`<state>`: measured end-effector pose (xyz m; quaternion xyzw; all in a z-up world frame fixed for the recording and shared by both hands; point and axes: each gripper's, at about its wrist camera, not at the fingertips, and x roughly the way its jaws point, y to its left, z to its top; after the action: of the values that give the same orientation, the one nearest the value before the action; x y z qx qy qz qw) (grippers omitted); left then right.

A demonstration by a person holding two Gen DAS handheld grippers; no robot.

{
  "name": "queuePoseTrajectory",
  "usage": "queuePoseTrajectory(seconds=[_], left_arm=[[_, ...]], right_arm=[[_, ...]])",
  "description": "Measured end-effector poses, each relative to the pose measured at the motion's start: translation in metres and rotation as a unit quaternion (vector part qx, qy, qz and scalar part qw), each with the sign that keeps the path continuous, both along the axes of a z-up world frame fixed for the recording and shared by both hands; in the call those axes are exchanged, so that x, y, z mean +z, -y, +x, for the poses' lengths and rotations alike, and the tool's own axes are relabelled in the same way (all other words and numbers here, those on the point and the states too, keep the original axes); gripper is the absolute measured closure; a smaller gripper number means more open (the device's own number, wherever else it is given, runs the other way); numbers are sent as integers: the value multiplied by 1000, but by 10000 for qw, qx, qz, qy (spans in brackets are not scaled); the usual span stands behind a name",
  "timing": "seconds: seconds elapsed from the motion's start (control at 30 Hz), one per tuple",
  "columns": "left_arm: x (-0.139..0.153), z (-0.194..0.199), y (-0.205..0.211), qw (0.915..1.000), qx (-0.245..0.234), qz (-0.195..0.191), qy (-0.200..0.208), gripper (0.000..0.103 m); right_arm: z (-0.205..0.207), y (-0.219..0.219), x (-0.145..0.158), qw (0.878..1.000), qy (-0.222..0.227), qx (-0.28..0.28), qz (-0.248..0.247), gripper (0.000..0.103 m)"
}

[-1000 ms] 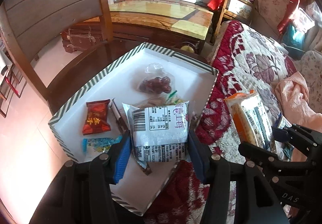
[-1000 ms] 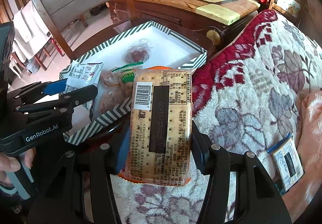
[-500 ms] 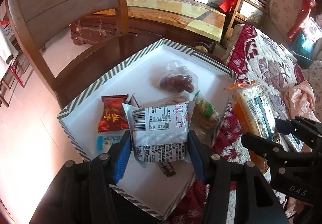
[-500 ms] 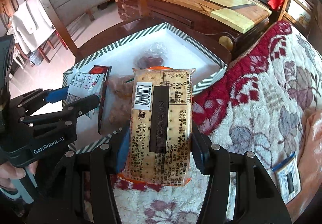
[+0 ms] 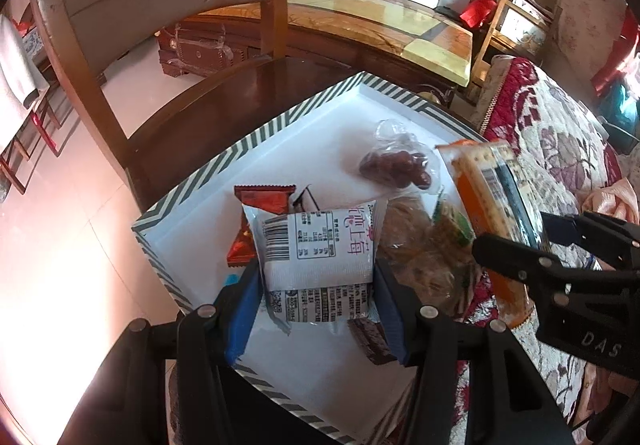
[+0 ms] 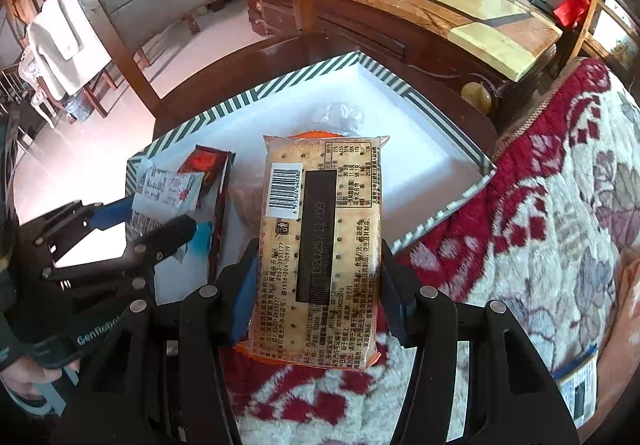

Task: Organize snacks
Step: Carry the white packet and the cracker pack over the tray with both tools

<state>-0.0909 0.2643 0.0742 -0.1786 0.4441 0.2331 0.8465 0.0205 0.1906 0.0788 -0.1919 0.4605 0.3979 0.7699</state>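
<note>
The left gripper is clamped on a white snack packet, its blue pads pressing the packet's two sides, and it holds it just above the floor of the striped tray. The right gripper grips a long cracker pack the same way, hanging over the tray's near edge where it meets the flowered blanket. Both tools point steeply down toward the tray, side by side, the right one showing at the edge of the left view.

Already lying in the tray are a red sachet, a clear bag of red dates, a bag of brownish biscuits, a dark wrapped bar and a bit of blue wrapper. So I'd say the sorting is well along, with these two packs about to be set down. At least one more packet lies out on the blanket, well apart from the tray, so collecting looks unfinished.
</note>
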Motion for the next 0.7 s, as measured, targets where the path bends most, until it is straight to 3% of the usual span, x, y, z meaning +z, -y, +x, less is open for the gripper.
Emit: queuePoseTrajectory(seconds=[0.7], left_arm=[[-14,5,-17,9997,190,-47,-174,44]], right_arm=[[29,-74,-31,9991,-208,179,-309,50]])
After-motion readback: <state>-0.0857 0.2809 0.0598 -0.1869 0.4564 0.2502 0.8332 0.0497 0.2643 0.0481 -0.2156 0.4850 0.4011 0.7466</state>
